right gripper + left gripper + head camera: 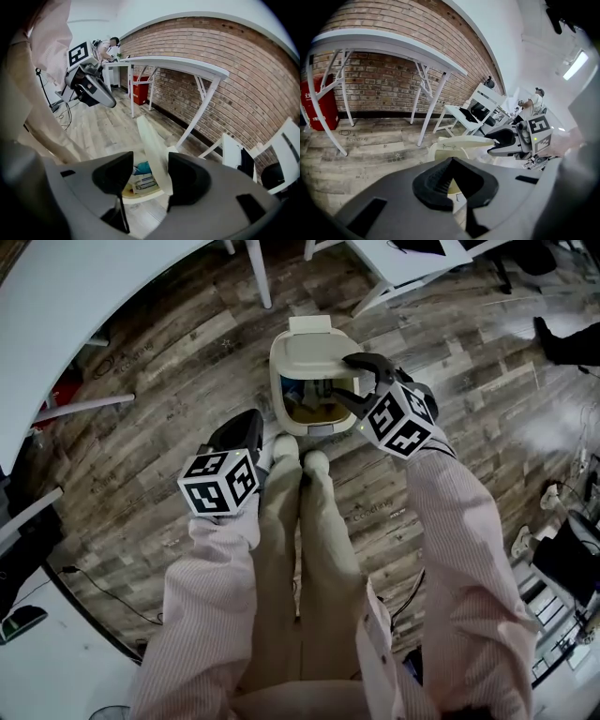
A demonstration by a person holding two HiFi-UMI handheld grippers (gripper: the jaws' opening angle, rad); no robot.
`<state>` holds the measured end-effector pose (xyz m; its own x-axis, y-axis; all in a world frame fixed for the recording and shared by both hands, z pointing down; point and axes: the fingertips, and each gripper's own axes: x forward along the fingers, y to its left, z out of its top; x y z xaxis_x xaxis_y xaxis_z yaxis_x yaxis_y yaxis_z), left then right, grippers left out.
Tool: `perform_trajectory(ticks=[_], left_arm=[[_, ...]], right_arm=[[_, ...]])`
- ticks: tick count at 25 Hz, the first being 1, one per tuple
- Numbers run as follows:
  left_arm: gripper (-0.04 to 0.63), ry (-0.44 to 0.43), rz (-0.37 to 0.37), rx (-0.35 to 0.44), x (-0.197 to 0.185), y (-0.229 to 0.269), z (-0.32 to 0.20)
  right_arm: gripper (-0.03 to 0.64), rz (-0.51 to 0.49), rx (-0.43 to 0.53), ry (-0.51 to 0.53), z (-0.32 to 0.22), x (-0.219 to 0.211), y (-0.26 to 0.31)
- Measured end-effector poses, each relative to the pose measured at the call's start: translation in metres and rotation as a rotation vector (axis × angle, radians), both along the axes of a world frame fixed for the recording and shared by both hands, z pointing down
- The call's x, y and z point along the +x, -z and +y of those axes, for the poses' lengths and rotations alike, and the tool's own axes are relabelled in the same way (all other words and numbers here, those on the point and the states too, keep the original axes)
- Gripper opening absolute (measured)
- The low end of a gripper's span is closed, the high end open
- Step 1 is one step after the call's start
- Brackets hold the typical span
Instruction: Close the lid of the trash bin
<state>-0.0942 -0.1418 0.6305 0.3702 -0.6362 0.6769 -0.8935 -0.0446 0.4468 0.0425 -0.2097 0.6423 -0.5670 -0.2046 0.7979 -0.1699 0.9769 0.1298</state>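
You are mid-closure: right hand-held gripper released astride the half-raised lid, left hand-held gripper clenched empty; next, press it down onto the trash bin.

Left claw closed, right claw apart.

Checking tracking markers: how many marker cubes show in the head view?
2. Left cube, on the left gripper, beside the shoes; right cube, on the right gripper, whose fingers straddle the bin lid. None appears hidden.
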Motion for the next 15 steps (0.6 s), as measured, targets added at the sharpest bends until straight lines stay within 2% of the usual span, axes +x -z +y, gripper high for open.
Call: perform_trajectory(ticks=[15], left_arm=[[-0.008, 0.105, 0.014, -0.018, 0.025, -0.009, 0.037]], right_arm=[[0.218, -0.008, -0.078, 0.074, 0.042, 0.009, -0.022]])
